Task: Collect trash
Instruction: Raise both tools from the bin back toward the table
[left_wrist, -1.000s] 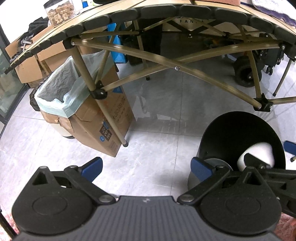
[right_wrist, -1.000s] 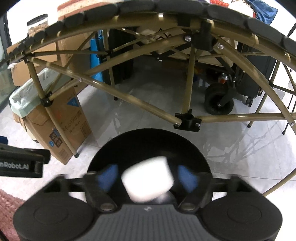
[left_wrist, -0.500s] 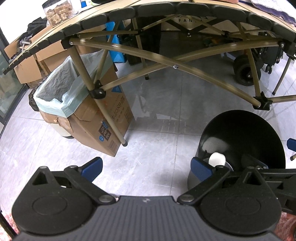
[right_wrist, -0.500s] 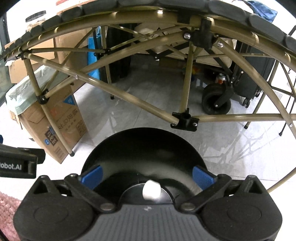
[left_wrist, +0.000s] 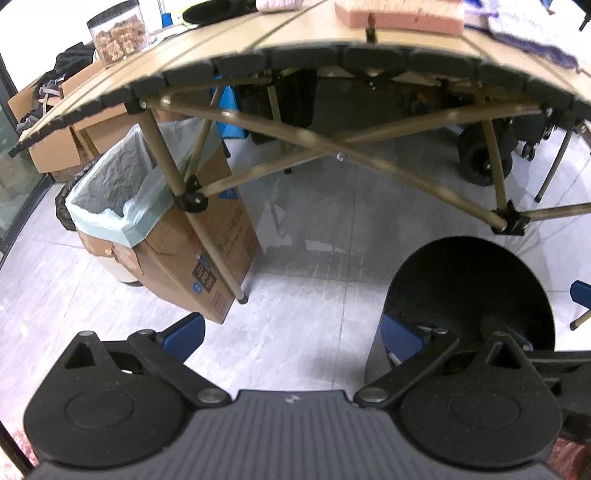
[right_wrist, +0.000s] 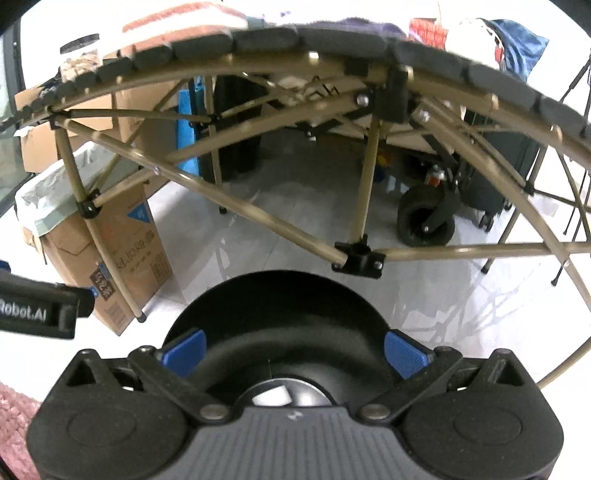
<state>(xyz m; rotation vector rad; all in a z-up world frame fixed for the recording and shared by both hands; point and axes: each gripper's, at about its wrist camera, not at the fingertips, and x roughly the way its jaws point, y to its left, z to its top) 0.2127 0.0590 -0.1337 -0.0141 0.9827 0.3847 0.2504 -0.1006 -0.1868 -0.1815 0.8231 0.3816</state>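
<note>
Right tool (right_wrist: 293, 350): released, empty, jaws just opened wide above black bin (right_wrist: 280, 295), lower centre.
Left tool (left_wrist: 291, 338): released, empty, bottom.
Lined box (left_wrist: 122, 206): left.

The floor (left_wrist: 314, 236) is pale polished tile, glossy enough to mirror the bench legs. The bench (left_wrist: 295, 33) has a smooth tan slatted top edged in matt black caps, on dull bronze metal tubes (right_wrist: 258, 212) with black plastic joints. The black bin (left_wrist: 472, 280) looks matt plastic inside. A brown cardboard box (left_wrist: 207, 251) holds a thin, crinkled pale-green plastic liner (left_wrist: 110, 221). The tongs' pads (right_wrist: 184, 350) are ribbed blue plastic.
</note>
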